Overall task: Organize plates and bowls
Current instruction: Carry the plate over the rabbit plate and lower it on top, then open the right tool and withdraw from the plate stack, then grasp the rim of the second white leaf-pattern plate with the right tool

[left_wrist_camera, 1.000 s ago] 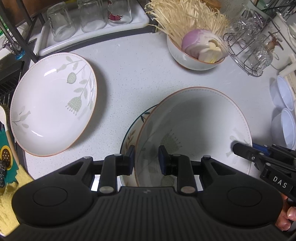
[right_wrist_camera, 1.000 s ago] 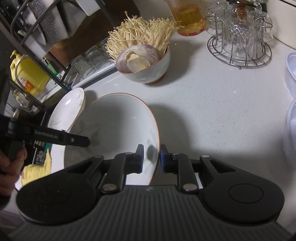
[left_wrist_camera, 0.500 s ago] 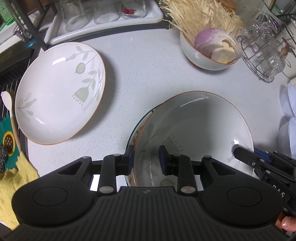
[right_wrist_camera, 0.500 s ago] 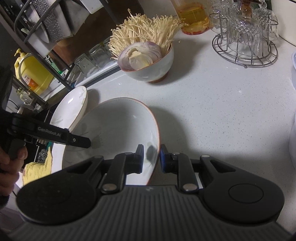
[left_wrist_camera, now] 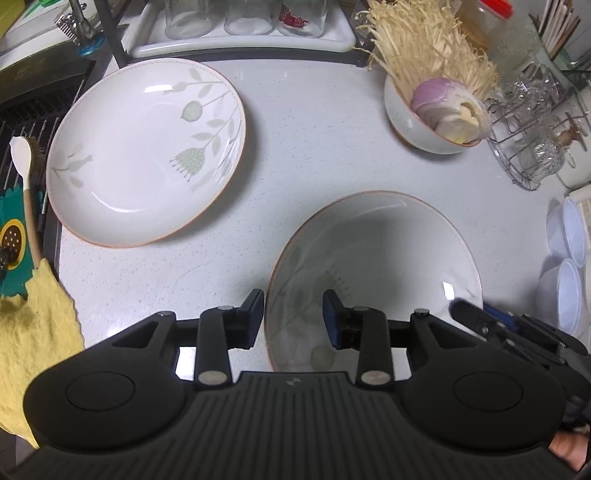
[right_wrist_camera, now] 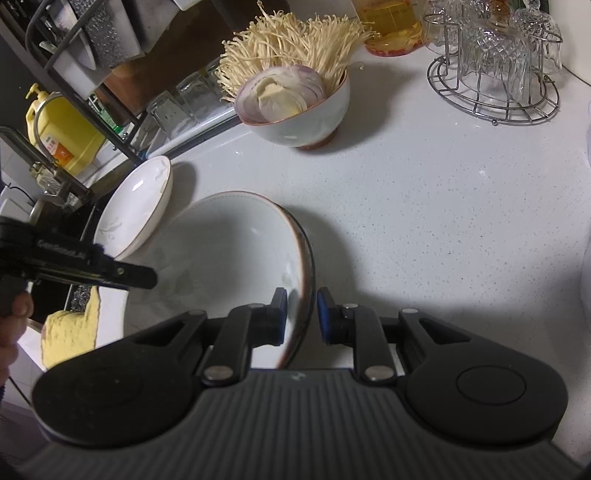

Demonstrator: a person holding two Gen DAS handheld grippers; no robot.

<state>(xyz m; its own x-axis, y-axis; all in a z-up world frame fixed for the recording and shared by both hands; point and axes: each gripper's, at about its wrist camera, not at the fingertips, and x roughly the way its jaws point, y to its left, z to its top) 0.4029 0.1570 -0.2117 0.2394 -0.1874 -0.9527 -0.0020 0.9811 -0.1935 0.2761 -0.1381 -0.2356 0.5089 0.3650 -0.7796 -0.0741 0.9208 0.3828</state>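
A white floral plate with an orange rim [left_wrist_camera: 373,258] lies in front of me on the counter, on top of a dark-rimmed plate whose edge shows in the right wrist view [right_wrist_camera: 309,266]. My left gripper [left_wrist_camera: 293,317] straddles its left rim, jaws a little apart. My right gripper [right_wrist_camera: 302,314] straddles the right rim of the top plate [right_wrist_camera: 221,258], jaws slightly apart too. A second white floral plate [left_wrist_camera: 147,147] lies at the far left, also seen in the right wrist view [right_wrist_camera: 136,206].
A bowl of enoki mushrooms and sliced onion [left_wrist_camera: 439,110] stands at the back right. A wire rack of glasses [right_wrist_camera: 495,62], white bowls [left_wrist_camera: 565,266], a tray of glasses [left_wrist_camera: 240,22], a yellow cloth [left_wrist_camera: 33,343] and the sink rack [left_wrist_camera: 22,122] surround the counter.
The held plate came down onto the dark-rimmed plate and now hides it from the left view. Both grippers' jaws have opened slightly around the rim.
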